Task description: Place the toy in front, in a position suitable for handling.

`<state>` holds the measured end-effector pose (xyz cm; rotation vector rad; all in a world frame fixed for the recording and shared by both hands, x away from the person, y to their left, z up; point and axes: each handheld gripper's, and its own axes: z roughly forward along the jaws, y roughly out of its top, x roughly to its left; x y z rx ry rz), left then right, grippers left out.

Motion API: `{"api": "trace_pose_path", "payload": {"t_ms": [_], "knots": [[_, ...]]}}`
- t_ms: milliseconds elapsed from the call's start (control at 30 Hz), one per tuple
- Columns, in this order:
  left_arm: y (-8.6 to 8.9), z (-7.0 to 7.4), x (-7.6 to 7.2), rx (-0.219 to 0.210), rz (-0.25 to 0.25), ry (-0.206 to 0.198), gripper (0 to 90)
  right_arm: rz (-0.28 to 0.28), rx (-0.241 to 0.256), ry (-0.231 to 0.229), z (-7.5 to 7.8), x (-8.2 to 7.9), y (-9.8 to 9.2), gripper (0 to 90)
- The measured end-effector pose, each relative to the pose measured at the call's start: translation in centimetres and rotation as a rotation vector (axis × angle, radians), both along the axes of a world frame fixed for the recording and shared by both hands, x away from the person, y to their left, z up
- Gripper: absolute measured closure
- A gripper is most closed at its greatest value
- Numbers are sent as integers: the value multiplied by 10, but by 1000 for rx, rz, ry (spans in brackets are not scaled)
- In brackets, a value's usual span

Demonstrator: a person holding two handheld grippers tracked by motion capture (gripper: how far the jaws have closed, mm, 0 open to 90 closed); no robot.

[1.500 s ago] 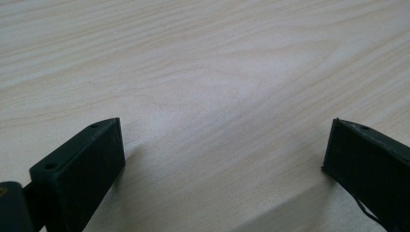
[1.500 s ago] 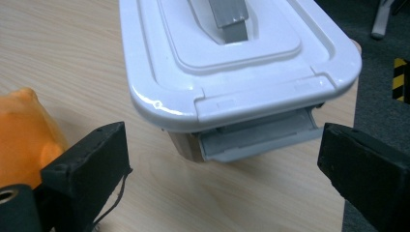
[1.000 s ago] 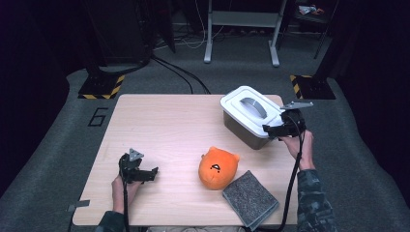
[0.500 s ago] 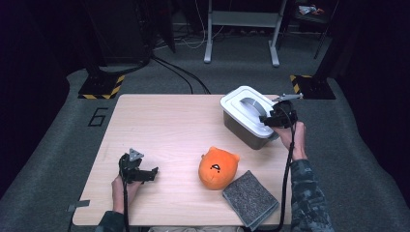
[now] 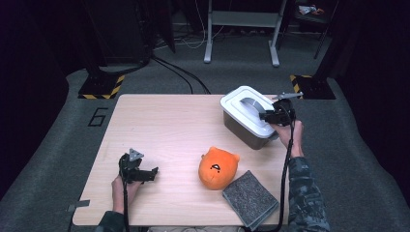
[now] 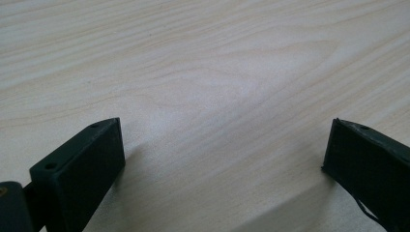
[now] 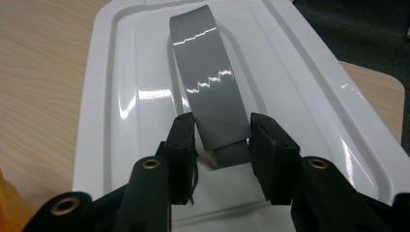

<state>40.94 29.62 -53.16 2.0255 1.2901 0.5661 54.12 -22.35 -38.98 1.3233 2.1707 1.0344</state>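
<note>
A dark box [image 5: 240,130] with a white lid [image 5: 240,105] stands at the table's far right. A loop of grey tape [image 7: 208,82] arches over the lid as a handle. My right gripper [image 5: 265,116] reaches onto the lid from the right. In the right gripper view, the right gripper [image 7: 222,133] has its jaws pressed against both edges of the tape loop. My left gripper [image 5: 150,174] rests low near the table's front left, and in its own view the left gripper [image 6: 222,145] is open with bare wood between the jaws.
An orange plush toy [image 5: 217,168] sits on the wooden table [image 5: 164,125] in front of the box. A grey felt pad [image 5: 250,198] lies at the front right corner, partly over the edge. Dark floor and stands surround the table.
My right gripper has moved left from the box's right side onto the lid and closed around the tape loop. The left gripper has stayed still.
</note>
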Motion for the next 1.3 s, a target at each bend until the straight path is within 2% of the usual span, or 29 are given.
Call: {"api": "trace_pose_path", "payload": {"t_ms": [200,700,1300], "knots": [[0,0,0,0,0,0,5,2,-11,5,1,0,2,629],[0,0,0,0,0,0,5,2,5,11,0,-2,11,637],[0,0,0,0,0,0,5,23,0,35,2,-1,33,646]]}}
